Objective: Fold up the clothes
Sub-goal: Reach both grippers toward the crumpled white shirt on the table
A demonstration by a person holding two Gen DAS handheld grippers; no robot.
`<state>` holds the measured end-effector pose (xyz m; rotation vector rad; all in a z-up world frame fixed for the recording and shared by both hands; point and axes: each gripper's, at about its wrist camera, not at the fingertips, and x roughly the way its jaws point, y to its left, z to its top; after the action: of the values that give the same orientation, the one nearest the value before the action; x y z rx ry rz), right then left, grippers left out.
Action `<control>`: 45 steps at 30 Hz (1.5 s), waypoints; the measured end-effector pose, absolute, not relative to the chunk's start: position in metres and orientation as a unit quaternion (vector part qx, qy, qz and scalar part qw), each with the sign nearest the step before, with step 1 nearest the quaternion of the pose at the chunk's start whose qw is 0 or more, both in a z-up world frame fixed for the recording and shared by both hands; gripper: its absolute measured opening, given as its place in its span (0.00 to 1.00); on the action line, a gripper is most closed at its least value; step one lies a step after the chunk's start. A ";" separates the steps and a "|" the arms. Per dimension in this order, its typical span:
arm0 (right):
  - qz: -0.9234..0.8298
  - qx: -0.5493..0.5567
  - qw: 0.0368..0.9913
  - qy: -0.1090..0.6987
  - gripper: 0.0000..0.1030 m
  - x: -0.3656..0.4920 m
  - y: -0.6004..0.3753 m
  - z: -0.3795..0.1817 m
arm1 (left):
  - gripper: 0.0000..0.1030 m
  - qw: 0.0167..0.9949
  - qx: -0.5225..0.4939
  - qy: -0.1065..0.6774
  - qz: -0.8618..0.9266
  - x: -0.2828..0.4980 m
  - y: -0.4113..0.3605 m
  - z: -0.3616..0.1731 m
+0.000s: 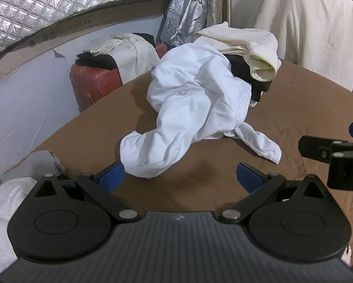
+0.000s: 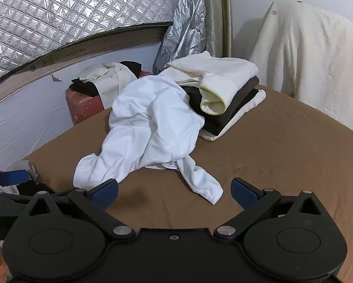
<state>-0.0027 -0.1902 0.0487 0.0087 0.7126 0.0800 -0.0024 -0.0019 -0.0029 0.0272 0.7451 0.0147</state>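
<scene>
- Brown cloth-covered table point(image 1: 294, 108) bears a crumpled white cotton garment point(image 1: 195, 108), long axis running away from both tongs
- Left gripper point(image 1: 180, 175) spread, empty, nearer the garment's near end
- Right gripper point(image 2: 174, 192) spread, empty, beside its trailing sleeve point(image 2: 200, 179)

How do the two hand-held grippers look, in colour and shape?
Both look alike. The left hand-held gripper has a ribbed dark grey body, two round black discs, black linkage arms with silver pivot pins, and blue pads on the fingers. The right hand-held gripper is the same, with a smoother black body.
</scene>
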 end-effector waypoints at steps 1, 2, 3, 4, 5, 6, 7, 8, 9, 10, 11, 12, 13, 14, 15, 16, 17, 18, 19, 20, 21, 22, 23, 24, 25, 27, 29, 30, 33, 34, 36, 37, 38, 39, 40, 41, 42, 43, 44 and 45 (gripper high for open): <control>0.040 0.004 0.936 0.349 1.00 -0.002 -0.191 0.049 | 1.00 0.931 0.013 0.364 0.007 -0.003 -0.002 -0.004; 0.041 0.003 0.936 0.350 1.00 -0.002 -0.192 0.049 | 1.00 0.931 0.013 0.364 0.008 -0.004 -0.003 -0.005; 0.041 0.004 0.935 0.351 1.00 -0.001 -0.195 0.049 | 1.00 0.930 0.013 0.368 0.008 -0.002 -0.004 -0.005; 0.038 0.000 0.936 0.350 1.00 -0.001 -0.195 0.051 | 1.00 0.928 0.014 0.372 0.009 -0.001 -0.005 -0.005; 0.036 -0.004 0.935 0.352 1.00 0.002 -0.192 0.053 | 1.00 0.927 0.015 0.375 0.010 0.000 -0.006 -0.005; 0.033 -0.008 0.934 0.355 1.00 0.005 -0.188 0.054 | 1.00 0.925 0.015 0.378 0.010 0.001 -0.006 -0.006; 0.036 -0.003 0.936 0.350 1.00 0.003 -0.188 0.053 | 1.00 0.926 0.011 0.377 0.008 0.001 -0.004 -0.004; 0.035 -0.002 0.938 0.346 1.00 0.000 -0.187 0.052 | 1.00 0.927 0.007 0.375 0.005 0.000 -0.002 -0.003; 0.035 -0.001 0.939 0.343 1.00 -0.001 -0.186 0.051 | 1.00 0.927 0.003 0.374 0.003 0.000 0.001 -0.002; 0.035 0.001 0.940 0.341 1.00 -0.003 -0.187 0.049 | 1.00 0.928 0.000 0.372 0.001 -0.001 0.002 -0.001; 0.038 0.004 0.940 0.339 1.00 -0.004 -0.192 0.051 | 1.00 0.928 -0.001 0.373 0.001 -0.001 0.003 -0.001; 0.039 0.006 0.940 0.338 1.00 -0.005 -0.195 0.051 | 1.00 0.928 -0.001 0.373 0.001 -0.001 0.003 -0.001; 0.040 0.007 0.940 0.338 1.00 -0.006 -0.196 0.052 | 1.00 0.928 -0.001 0.373 0.001 -0.001 0.003 0.000; 0.040 0.008 0.940 0.337 1.00 -0.006 -0.197 0.052 | 1.00 0.928 -0.002 0.374 0.000 -0.001 0.003 0.000; 0.040 0.009 0.940 0.338 1.00 -0.005 -0.197 0.052 | 1.00 0.928 -0.002 0.374 0.000 -0.001 0.003 0.000; 0.040 0.010 0.940 0.338 1.00 -0.005 -0.196 0.051 | 1.00 0.927 -0.002 0.374 0.000 -0.001 0.003 0.000; 0.039 0.011 0.940 0.339 1.00 -0.004 -0.197 0.051 | 1.00 0.927 -0.002 0.374 0.000 -0.001 0.003 0.000; 0.039 0.012 0.940 0.340 1.00 -0.004 -0.197 0.051 | 1.00 0.927 -0.003 0.375 0.000 -0.001 0.003 0.000; 0.038 0.013 0.939 0.340 1.00 -0.003 -0.197 0.051 | 1.00 0.927 -0.003 0.374 0.001 -0.001 0.003 0.000; 0.038 0.014 0.939 0.341 1.00 -0.003 -0.198 0.051 | 1.00 0.927 -0.003 0.375 0.000 -0.001 0.003 0.000; 0.039 0.014 0.939 0.342 1.00 -0.002 -0.197 0.051 | 1.00 0.927 -0.003 0.375 0.000 -0.001 0.003 0.000; 0.039 0.014 0.939 0.342 1.00 -0.002 -0.197 0.051 | 1.00 0.927 -0.003 0.375 0.000 -0.001 0.004 0.001; 0.041 0.013 0.939 0.341 1.00 -0.002 -0.197 0.051 | 1.00 0.927 -0.002 0.375 -0.001 -0.001 0.004 0.001; 0.042 0.012 0.939 0.340 1.00 -0.002 -0.197 0.051 | 1.00 0.927 -0.002 0.375 -0.002 -0.001 0.004 0.001; 0.042 0.013 0.939 0.341 1.00 -0.002 -0.198 0.050 | 1.00 0.927 -0.001 0.375 -0.002 -0.001 0.004 0.001; 0.041 0.014 0.939 0.342 1.00 -0.002 -0.198 0.050 | 1.00 0.927 -0.001 0.376 -0.004 -0.001 0.004 0.001; 0.039 0.015 0.939 0.342 1.00 -0.002 -0.198 0.050 | 1.00 0.927 -0.001 0.376 -0.005 -0.001 0.003 0.001; 0.039 0.015 0.939 0.342 1.00 -0.002 -0.198 0.051 | 1.00 0.927 0.000 0.376 -0.006 -0.001 0.003 0.001; 0.039 0.017 0.939 0.341 1.00 -0.003 -0.199 0.052 | 1.00 0.926 0.000 0.377 -0.008 -0.001 0.003 0.001; 0.039 0.017 0.939 0.340 1.00 -0.003 -0.199 0.052 | 1.00 0.926 0.000 0.377 -0.008 -0.001 0.003 0.000; 0.039 0.018 0.939 0.340 1.00 -0.003 -0.200 0.052 | 1.00 0.926 0.000 0.378 -0.008 0.000 0.003 0.000; 0.038 0.018 0.939 0.340 1.00 -0.002 -0.200 0.051 | 1.00 0.926 0.000 0.378 -0.008 0.000 0.003 -0.001; 0.038 0.018 0.939 0.341 1.00 -0.002 -0.200 0.051 | 1.00 0.926 0.000 0.379 -0.008 0.000 0.003 -0.001; 0.038 0.018 0.939 0.342 1.00 -0.002 -0.200 0.051 | 1.00 0.925 0.000 0.379 -0.008 0.000 0.003 -0.001; 0.038 0.018 0.939 0.342 1.00 -0.001 -0.199 0.050 | 1.00 0.925 0.000 0.379 -0.008 0.000 0.003 -0.001; 0.039 0.018 0.938 0.343 1.00 -0.001 -0.199 0.050 | 1.00 0.926 0.000 0.379 -0.008 0.000 0.003 -0.002; 0.040 0.018 0.938 0.343 1.00 -0.001 -0.199 0.049 | 1.00 0.925 0.001 0.380 -0.007 0.001 0.004 -0.003; 0.040 0.018 0.938 0.344 1.00 -0.001 -0.199 0.049 | 1.00 0.924 0.001 0.381 -0.005 0.001 0.004 -0.004; 0.040 0.018 0.938 0.344 1.00 -0.001 -0.199 0.049 | 1.00 0.924 0.001 0.383 -0.004 0.002 0.004 -0.005; 0.040 0.018 0.938 0.344 1.00 -0.001 -0.199 0.049 | 1.00 0.923 0.002 0.384 -0.003 0.003 0.004 -0.006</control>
<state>-0.0009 -0.1994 0.0487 0.0376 0.7034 0.0816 0.0029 0.0043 -0.0056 0.0033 0.7884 -0.0056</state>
